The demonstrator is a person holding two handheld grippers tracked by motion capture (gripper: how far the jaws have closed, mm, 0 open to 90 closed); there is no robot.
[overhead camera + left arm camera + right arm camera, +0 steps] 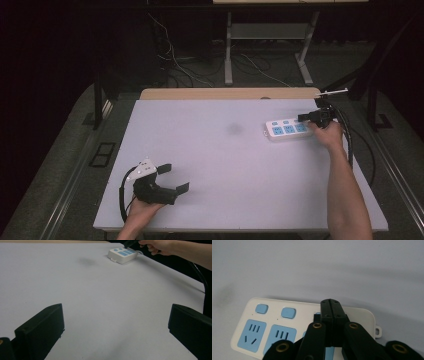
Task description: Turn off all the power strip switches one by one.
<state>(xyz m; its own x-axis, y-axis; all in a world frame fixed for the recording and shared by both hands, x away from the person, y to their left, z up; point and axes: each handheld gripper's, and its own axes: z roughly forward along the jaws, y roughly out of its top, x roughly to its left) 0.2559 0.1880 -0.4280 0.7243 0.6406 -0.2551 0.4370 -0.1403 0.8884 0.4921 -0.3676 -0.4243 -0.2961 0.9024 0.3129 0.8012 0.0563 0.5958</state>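
A white power strip (287, 129) with blue sockets and blue switch buttons lies flat at the table's far right. It appears again in the left gripper view (122, 254) and close up in the right gripper view (262, 325). My right gripper (305, 118) (333, 302) is shut with nothing between its jaws. Its tips hover over the strip's right part, covering a third button; I cannot tell whether they touch it. At the near left, my left gripper (175, 178) (115, 325) rests low over the bare table, jaws wide open and holding nothing.
The white table (225, 165) has a wooden strip (230, 93) along its far edge. A faint dark smudge (234, 129) marks the surface left of the strip. Black cables (350, 145) hang off the right side. Desk legs and wires stand on the floor beyond.
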